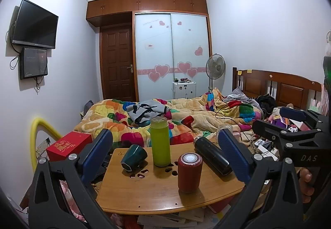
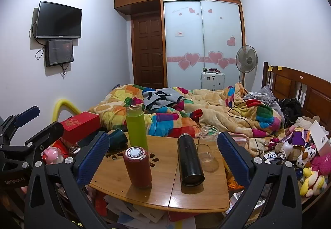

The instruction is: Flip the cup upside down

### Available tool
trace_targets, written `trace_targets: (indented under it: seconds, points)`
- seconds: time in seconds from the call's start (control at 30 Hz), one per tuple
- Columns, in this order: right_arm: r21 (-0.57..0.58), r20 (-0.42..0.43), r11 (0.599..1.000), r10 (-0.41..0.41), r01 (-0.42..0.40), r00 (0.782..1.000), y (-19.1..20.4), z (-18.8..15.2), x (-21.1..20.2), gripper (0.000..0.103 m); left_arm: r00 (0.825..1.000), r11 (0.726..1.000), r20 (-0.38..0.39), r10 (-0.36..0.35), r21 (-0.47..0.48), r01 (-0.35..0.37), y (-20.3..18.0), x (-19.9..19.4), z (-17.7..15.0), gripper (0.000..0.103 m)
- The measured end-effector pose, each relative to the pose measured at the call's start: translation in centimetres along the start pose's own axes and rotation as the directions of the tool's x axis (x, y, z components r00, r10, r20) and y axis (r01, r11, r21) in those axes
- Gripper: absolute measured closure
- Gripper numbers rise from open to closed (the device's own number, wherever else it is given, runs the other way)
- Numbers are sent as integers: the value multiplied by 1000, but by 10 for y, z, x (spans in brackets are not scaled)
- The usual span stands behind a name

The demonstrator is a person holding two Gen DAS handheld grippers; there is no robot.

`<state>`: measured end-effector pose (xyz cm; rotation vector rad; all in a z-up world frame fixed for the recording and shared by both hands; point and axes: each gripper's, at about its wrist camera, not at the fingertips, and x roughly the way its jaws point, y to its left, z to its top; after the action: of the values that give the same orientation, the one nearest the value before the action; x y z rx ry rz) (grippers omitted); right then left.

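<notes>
A small wooden table (image 1: 149, 193) (image 2: 165, 193) holds several cups. A red cup (image 1: 190, 172) (image 2: 137, 166) stands bottom up near the front. A black flask (image 1: 213, 155) (image 2: 189, 161) stands bottom up to its right. A green bottle (image 1: 160, 142) (image 2: 136, 128) stands upright behind. A dark green cup (image 1: 133, 157) (image 2: 118, 139) lies tilted at the left. A clear glass jar (image 2: 208, 145) (image 1: 225, 127) stands upright at the right. My left gripper (image 1: 165, 152) is open and empty above the table. My right gripper (image 2: 163, 156) is open and empty too.
A bed with a colourful blanket (image 1: 186, 113) lies behind the table. A red box (image 1: 69, 145) sits at the left. Papers (image 1: 169, 218) lie under the table. Toys and cables (image 2: 300, 152) crowd the right side. The right gripper's body (image 1: 289, 135) shows at the right.
</notes>
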<state>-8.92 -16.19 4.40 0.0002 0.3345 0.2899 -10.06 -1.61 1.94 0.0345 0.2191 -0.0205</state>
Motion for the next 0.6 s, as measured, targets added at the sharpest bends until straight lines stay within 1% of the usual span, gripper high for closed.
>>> trace_targets:
  seconds: [0.6]
  points:
    - [-10, 9, 1000, -11, 12, 1000, 1, -1, -1, 0, 1000, 1000, 0, -1, 0, 1, 0, 0, 0, 0]
